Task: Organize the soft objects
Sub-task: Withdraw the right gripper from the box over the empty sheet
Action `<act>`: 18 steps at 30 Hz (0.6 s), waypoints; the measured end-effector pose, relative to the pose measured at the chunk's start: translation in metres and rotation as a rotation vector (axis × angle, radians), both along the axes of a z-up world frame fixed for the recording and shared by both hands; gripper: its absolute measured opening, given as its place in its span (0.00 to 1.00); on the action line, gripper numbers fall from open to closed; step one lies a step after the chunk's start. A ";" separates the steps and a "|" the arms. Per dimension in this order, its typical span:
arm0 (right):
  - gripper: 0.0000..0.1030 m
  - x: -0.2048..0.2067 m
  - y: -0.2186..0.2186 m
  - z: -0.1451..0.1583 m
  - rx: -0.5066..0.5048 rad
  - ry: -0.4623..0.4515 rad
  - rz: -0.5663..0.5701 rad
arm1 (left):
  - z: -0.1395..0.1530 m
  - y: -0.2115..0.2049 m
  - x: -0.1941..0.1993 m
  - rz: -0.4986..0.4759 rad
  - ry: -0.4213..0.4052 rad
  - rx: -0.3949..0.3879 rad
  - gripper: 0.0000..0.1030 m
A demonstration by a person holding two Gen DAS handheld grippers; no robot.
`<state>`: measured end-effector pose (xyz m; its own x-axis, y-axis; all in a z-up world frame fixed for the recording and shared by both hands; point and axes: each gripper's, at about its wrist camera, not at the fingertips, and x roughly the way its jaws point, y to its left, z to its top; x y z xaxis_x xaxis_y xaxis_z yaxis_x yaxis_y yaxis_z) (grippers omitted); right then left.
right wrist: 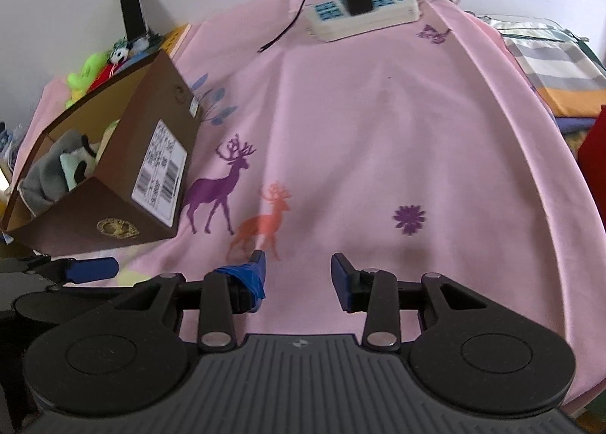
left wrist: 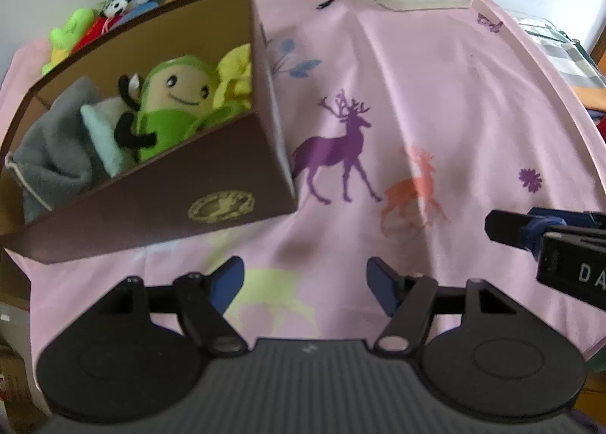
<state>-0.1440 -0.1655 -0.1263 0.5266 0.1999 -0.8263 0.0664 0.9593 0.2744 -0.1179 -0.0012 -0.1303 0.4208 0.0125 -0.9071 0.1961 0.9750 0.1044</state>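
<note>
Right, your left gripper (left wrist: 305, 284) stands wide with nothing between its blue flat pads — it hovers over bare cloth just in front of the box. Your right gripper (right wrist: 297, 275) is also apart and empty, a narrower gap, one finger wrapped in blue tape; it shows at the right edge of the left view too. Both point down at the pink printed tablecloth with deer and flower motifs (right wrist: 378, 131), thin fabric, creased in long folds, draped over the surface's edges.

The dark brown cardboard box with a gold round emblem (left wrist: 159, 203) sits to your left, stiff flat walls, white barcode label on its end. It already holds the soft things, packed side by side so they prop each other up: a grey fleecy cloth (left wrist: 49, 157) slumped at one end, a pale mint folded cloth (left wrist: 100, 135), a green smiling plush doll (left wrist: 174, 108) leaning on the wall, and a yellow crumpled soft piece (left wrist: 235, 74).

Behind the box, a neon green plush (left wrist: 70, 34) and a small panda plush (left wrist: 117, 6) lie outside — likely yours to fetch.

A white power strip with black adapter (right wrist: 363, 10) sits at the far end, well apart.
</note>
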 end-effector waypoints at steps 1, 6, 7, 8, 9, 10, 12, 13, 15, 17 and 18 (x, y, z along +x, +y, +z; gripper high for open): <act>0.20 0.001 0.004 0.000 -0.006 0.010 0.005 | -0.001 0.002 -0.001 0.000 0.007 0.001 0.67; 0.20 0.001 0.016 -0.001 -0.012 0.029 0.020 | -0.003 0.010 -0.004 -0.006 0.024 -0.004 0.67; 0.20 0.002 0.018 -0.001 -0.013 0.033 0.024 | -0.004 0.011 -0.004 -0.008 0.025 -0.005 0.67; 0.20 0.001 0.020 -0.002 -0.013 0.036 0.027 | -0.004 0.012 -0.005 -0.009 0.028 -0.005 0.67; 0.20 0.001 0.021 -0.002 -0.010 0.038 0.028 | -0.005 0.012 -0.005 -0.010 0.031 -0.006 0.67; 0.20 0.001 0.022 -0.002 -0.011 0.041 0.028 | -0.005 0.013 -0.005 -0.011 0.034 -0.007 0.67; 0.20 0.000 0.024 -0.002 -0.020 0.046 0.025 | -0.007 0.013 -0.005 -0.016 0.041 -0.010 0.67; 0.20 0.000 0.024 -0.002 -0.028 0.047 0.021 | -0.007 0.013 -0.005 -0.019 0.042 -0.011 0.67; 0.20 -0.001 0.025 -0.002 -0.047 0.050 0.012 | -0.008 0.012 -0.005 -0.026 0.047 -0.013 0.67; 0.20 -0.002 0.024 -0.002 -0.066 0.047 0.003 | -0.009 0.010 -0.005 -0.034 0.050 -0.013 0.67; 0.20 -0.003 0.023 -0.001 -0.079 0.044 -0.003 | -0.009 0.009 -0.005 -0.038 0.051 -0.013 0.67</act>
